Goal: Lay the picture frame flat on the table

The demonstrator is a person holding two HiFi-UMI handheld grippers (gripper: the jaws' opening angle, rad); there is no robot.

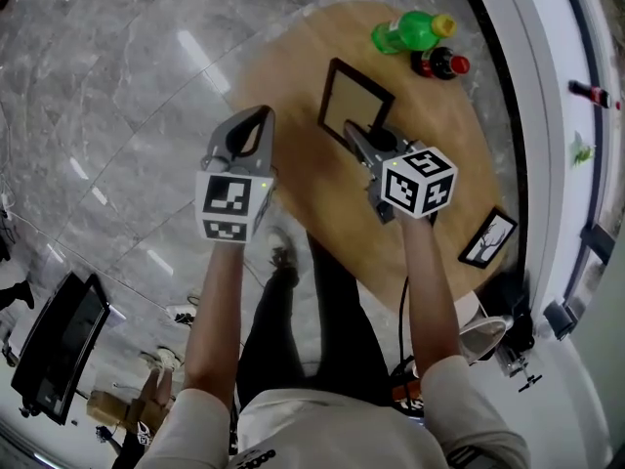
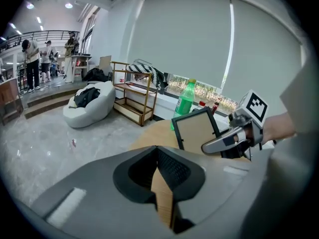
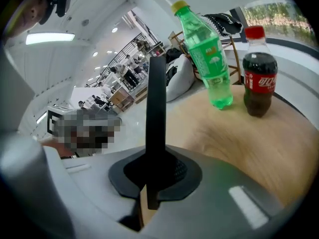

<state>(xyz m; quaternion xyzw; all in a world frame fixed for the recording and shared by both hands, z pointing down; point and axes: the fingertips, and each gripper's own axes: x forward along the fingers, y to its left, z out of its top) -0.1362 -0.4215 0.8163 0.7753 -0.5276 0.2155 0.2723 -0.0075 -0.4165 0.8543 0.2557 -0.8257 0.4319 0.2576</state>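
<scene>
Black-edged picture frame (image 1: 354,103), tan panel, upright at the table (image 1: 293,57), clamped in right hand-held gripper (image 1: 352,135)

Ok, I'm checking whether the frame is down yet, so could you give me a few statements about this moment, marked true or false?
1. The right gripper is clamped on the picture frame. True.
2. The picture frame lies flat on the table. False: it is upright, held by its edge.
3. The left gripper holds the green bottle. False: its jaws are together and empty, and the bottle stands on the table.
4. A cola bottle stands beside the green bottle. True.
</scene>
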